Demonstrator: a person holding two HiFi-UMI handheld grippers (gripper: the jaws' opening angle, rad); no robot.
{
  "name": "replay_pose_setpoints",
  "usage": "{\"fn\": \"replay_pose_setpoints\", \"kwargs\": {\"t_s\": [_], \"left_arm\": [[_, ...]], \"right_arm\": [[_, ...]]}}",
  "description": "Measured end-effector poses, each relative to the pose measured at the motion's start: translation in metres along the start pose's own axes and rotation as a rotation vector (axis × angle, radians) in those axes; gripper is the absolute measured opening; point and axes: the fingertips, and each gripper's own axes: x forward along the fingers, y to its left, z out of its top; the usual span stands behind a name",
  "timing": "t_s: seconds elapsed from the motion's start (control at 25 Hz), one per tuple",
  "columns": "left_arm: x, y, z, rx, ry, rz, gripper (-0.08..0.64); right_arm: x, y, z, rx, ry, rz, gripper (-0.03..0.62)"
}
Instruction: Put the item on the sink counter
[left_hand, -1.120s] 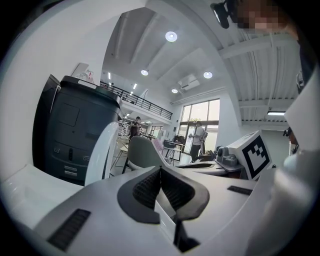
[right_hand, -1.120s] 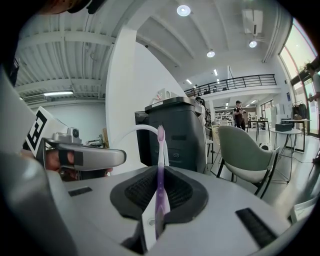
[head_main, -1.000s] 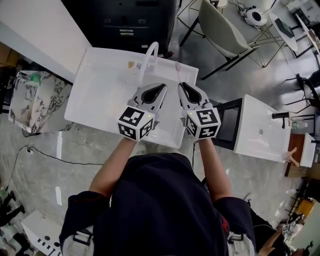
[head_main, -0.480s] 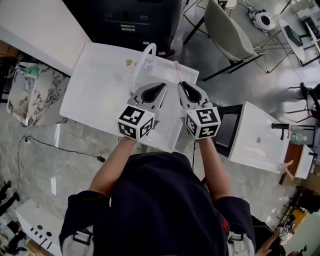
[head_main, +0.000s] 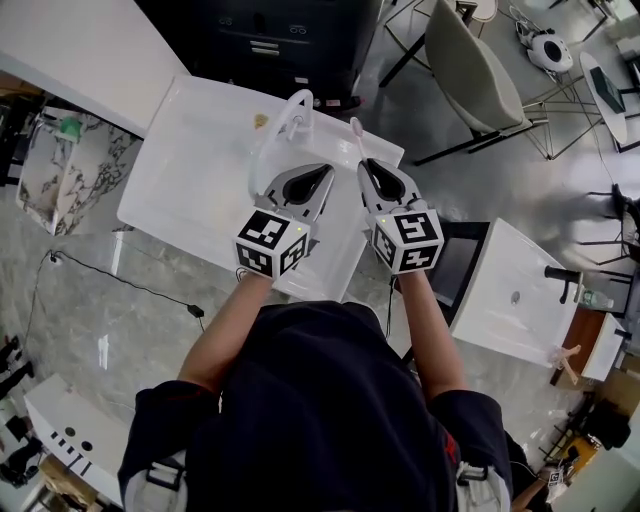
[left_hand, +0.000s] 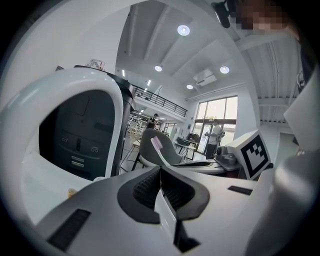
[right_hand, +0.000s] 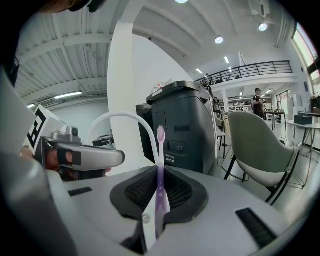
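A pink-purple toothbrush (right_hand: 160, 165) stands upright, bristle head up, with my right gripper (right_hand: 159, 175) shut on its handle. In the head view the toothbrush (head_main: 356, 135) sticks forward from the right gripper (head_main: 366, 168), over the right end of the white sink counter (head_main: 190, 170). It is just right of the white arched faucet (head_main: 290, 112). My left gripper (head_main: 324, 176) is level beside it, shut with nothing between its jaws (left_hand: 160, 172). The left gripper view shows the toothbrush (left_hand: 158, 146) ahead to the right.
A small yellowish item (head_main: 260, 121) lies on the counter near the faucet base. A dark cabinet-like machine (head_main: 270, 40) stands behind the sink and a grey chair (head_main: 475, 70) at the back right. A second white basin unit (head_main: 510, 285) is to the right.
Both grippers keep the same pose and grip. The head view has shifted slightly, so the sink counter and the surroundings have slid a little in the frame.
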Motion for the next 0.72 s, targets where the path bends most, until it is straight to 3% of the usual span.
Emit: {"fn": "replay_pose_setpoints", "kwargs": {"t_s": [0.72], "left_arm": [[0.034,0.015,-0.022,-0.059,0.038,0.082,0.014]], "right_arm": [[0.033,-0.029,-0.021,-0.015,0.072,0.09,0.06]]}}
